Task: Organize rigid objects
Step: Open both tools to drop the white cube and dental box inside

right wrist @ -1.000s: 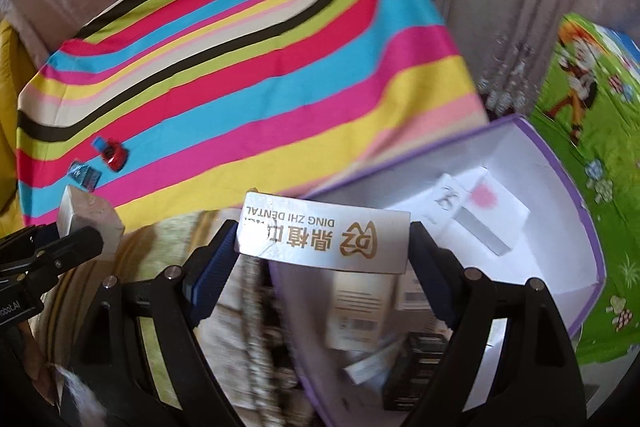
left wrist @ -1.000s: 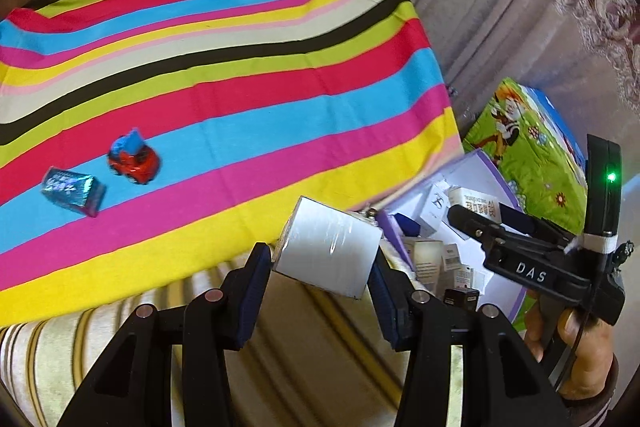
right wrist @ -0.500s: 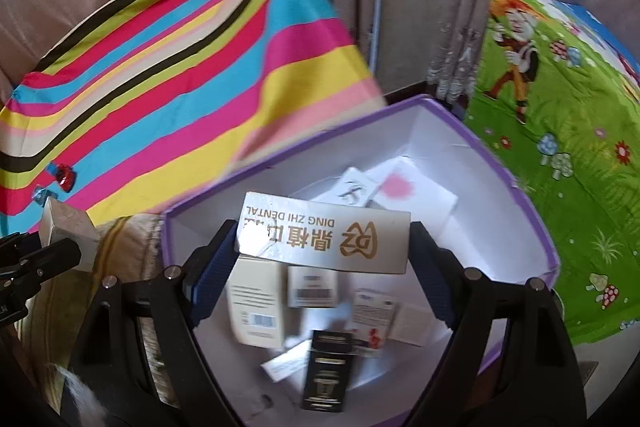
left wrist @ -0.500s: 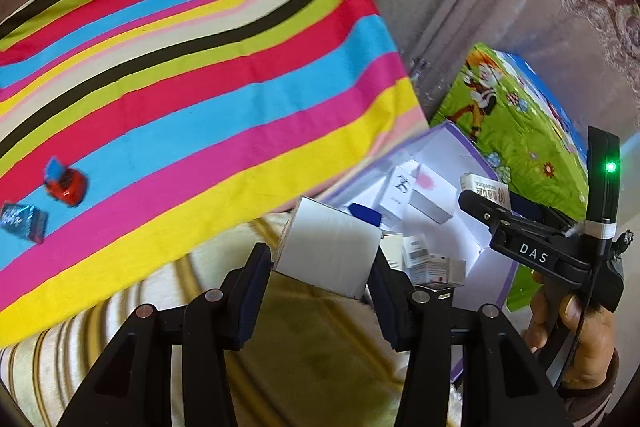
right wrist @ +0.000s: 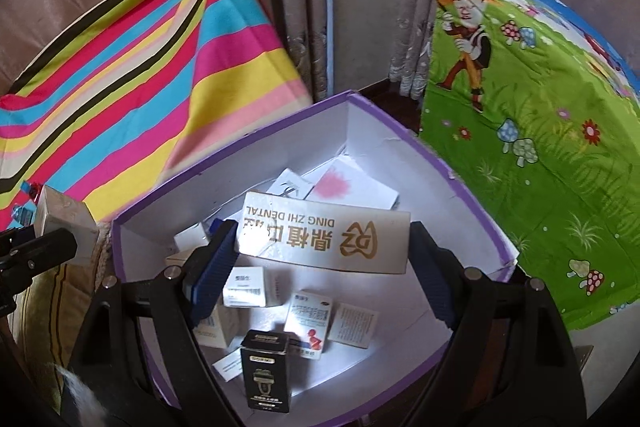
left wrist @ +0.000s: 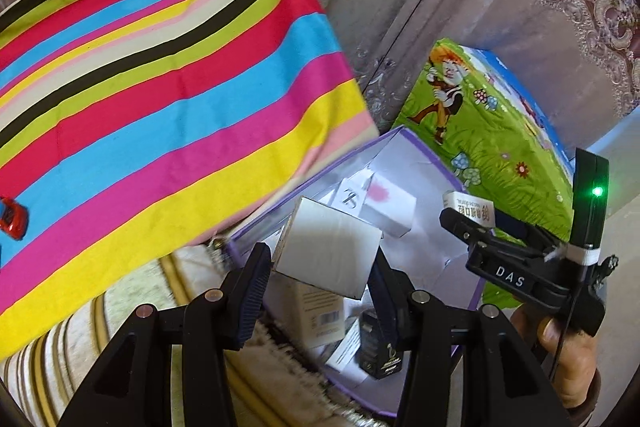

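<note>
Left wrist view sat behind the left gripper (left wrist: pixel 320 267), looking steeply down along its fingers, close over the near rim of the purple-edged box (left wrist: pixel 424 147); the right gripper (left wrist: pixel 472 215) crossed its right edge; right wrist view sat behind the right gripper (right wrist: pixel 320 259), angled down into the same box (right wrist: pixel 248 143) from close above; both shared the box, striped cloth (left wrist: pixel 160 87) and green cartoon sheet (right wrist: pixel 540 147).
</note>
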A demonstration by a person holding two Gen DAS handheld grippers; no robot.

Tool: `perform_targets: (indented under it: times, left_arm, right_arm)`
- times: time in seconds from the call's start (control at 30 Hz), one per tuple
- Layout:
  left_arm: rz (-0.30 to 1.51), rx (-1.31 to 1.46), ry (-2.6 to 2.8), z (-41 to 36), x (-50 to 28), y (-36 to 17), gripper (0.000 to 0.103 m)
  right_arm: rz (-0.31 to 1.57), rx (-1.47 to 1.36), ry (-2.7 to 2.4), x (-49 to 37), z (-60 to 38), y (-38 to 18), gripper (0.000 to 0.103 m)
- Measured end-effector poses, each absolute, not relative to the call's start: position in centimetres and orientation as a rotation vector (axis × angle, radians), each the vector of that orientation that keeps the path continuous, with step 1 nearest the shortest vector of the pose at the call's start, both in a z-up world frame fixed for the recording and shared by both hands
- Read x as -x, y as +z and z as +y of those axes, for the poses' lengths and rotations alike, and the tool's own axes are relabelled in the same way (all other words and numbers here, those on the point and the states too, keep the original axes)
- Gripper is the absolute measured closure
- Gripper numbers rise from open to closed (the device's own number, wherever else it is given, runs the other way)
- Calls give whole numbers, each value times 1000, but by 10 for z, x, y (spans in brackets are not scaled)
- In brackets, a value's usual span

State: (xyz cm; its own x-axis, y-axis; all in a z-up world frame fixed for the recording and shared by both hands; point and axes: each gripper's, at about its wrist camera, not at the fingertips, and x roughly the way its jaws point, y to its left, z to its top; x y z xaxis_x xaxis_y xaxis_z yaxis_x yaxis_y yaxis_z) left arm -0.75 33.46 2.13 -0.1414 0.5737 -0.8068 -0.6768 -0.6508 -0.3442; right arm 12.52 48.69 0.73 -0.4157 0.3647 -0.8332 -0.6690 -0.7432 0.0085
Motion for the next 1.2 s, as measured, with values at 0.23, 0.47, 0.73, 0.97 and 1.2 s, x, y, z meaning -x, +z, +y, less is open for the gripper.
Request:
perform_targets:
  times: [0.23, 0.47, 0.73, 0.97, 1.2]
  left_arm:
    - [97, 1274, 1869, 348, 10, 22, 44]
    - [75, 1267, 1876, 346, 11, 23, 37]
    - [76, 1214, 1920, 333, 9, 29, 37]
    - [115, 1245, 1959, 318, 13, 30, 32]
    - [41, 1277, 1954, 297, 20, 28, 32]
  right_arm:
    - [480, 1152, 2164, -129, 492, 8, 17]
    - [454, 1146, 2163, -128, 489, 10, 11]
    - [414, 1158, 2182, -123, 478, 12, 10]
    - [364, 1158, 2199, -117, 466, 18, 10]
    - [337, 1162, 2222, -112, 454, 23, 10]
